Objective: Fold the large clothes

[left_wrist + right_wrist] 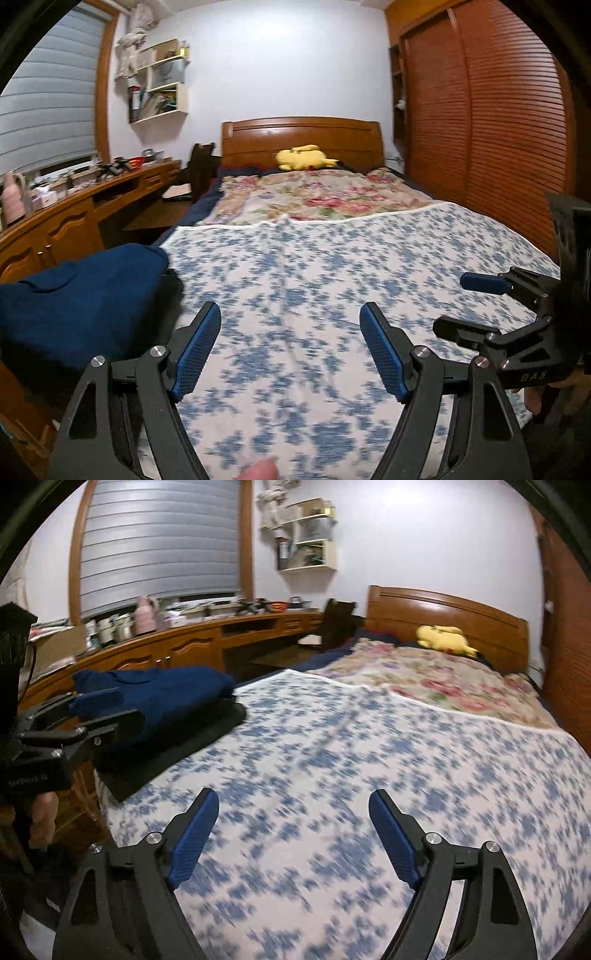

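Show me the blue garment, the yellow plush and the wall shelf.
blue garment (166, 694), right wrist view, middle of its folded top.
yellow plush (304, 157), left wrist view, its body.
wall shelf (310, 550), right wrist view, middle of its open front.

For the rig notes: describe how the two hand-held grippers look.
The left hand-held gripper and the right hand-held gripper match: black angular frames with triangular cut-outs, silver pivot bolts and blue textured finger pads. The right one's body bears pale lettering in the left wrist view.

Folded navy garment (162, 694) — atop black one (192, 738).
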